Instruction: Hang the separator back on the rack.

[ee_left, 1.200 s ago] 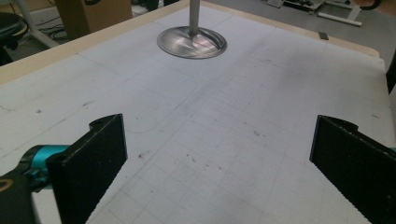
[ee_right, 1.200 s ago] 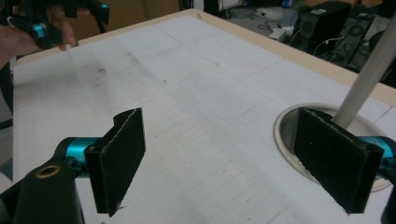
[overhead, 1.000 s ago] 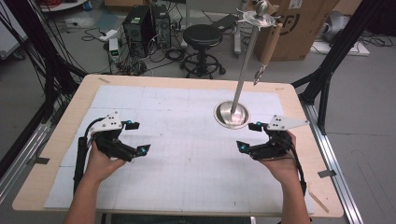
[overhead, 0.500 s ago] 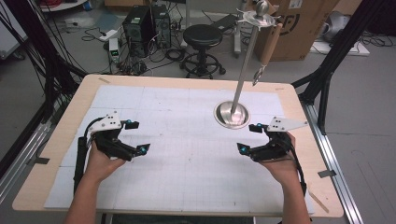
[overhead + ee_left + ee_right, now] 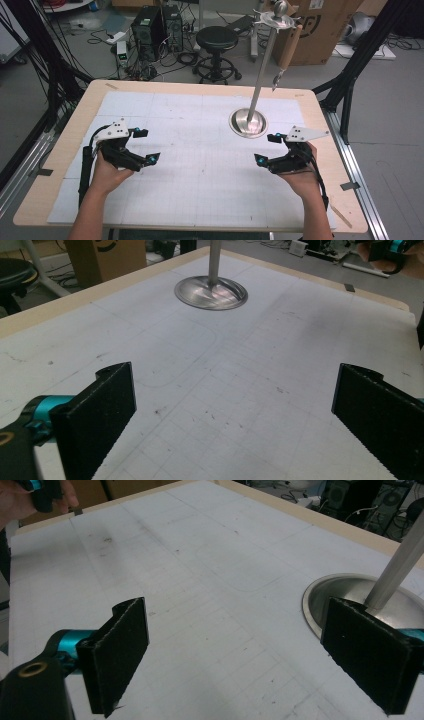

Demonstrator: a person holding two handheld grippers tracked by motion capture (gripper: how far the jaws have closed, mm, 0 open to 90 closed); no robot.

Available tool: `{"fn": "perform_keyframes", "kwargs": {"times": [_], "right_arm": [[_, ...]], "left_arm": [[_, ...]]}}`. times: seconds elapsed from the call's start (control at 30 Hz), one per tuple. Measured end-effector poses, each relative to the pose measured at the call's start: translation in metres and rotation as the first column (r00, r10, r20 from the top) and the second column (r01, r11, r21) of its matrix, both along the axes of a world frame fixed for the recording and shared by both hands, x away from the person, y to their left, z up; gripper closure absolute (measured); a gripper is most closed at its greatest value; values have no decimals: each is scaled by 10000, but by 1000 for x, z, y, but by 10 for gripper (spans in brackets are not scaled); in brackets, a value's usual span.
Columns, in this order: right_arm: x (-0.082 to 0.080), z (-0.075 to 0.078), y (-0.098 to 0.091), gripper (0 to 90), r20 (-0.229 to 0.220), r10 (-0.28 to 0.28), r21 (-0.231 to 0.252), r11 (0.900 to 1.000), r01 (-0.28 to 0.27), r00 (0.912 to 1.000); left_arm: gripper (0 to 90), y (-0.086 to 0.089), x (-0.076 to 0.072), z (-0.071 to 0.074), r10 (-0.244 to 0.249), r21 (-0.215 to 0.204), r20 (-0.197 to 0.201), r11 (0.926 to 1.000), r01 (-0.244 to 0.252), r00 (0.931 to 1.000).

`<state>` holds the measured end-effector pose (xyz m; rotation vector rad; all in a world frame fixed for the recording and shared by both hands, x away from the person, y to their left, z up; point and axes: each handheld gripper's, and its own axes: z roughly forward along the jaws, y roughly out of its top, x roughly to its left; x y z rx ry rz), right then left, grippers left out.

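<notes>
A metal stand rises from a round shiny base (image 5: 248,122) at the table's back right; a wooden-handled tool (image 5: 289,50) hangs from the disc at its top. On the left, my left gripper (image 5: 149,145) rests low over the white grid mat (image 5: 200,165), open with nothing between its jaws. My right gripper (image 5: 266,147) is open too, just in front of the base. In the left gripper view the left gripper (image 5: 230,415) faces bare mat with the base (image 5: 211,292) far ahead. In the right gripper view the right gripper (image 5: 240,650) has the base (image 5: 350,597) beside its right jaw.
The wooden table edge (image 5: 200,86) frames the mat. Behind the table stand a black stool (image 5: 216,37), computer towers (image 5: 157,25) and a cardboard box (image 5: 320,25). Black frame struts (image 5: 350,80) rise at both sides.
</notes>
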<state>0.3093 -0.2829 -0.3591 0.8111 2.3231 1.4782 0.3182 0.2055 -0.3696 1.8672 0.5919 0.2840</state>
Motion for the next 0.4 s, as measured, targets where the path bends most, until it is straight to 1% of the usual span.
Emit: {"fn": "perform_keyframes", "kwargs": {"times": [0.03, 0.17, 0.27, 0.4], "right_arm": [[0, 0, 0, 110, 39, 21, -41, 10000, -21, 10000], [0, 0, 1, 110, -52, -22, -30, 10000, 22, 10000], [1, 0, 1, 110, 44, 16, -87, 10000, -16, 10000], [0, 0, 2, 110, 8, 23, -110, 9999, -23, 10000]], "left_arm": [[45, 0, 0, 0, 10, 30, 7, 10000, -10, 10000], [45, 0, 1, -1, -14, 22, -34, 10000, 14, 10000], [46, -1, 1, -1, -1, 35, -42, 10000, 1, 10000], [46, -1, 1, -1, 17, 61, -39, 10000, -17, 10000]]}}
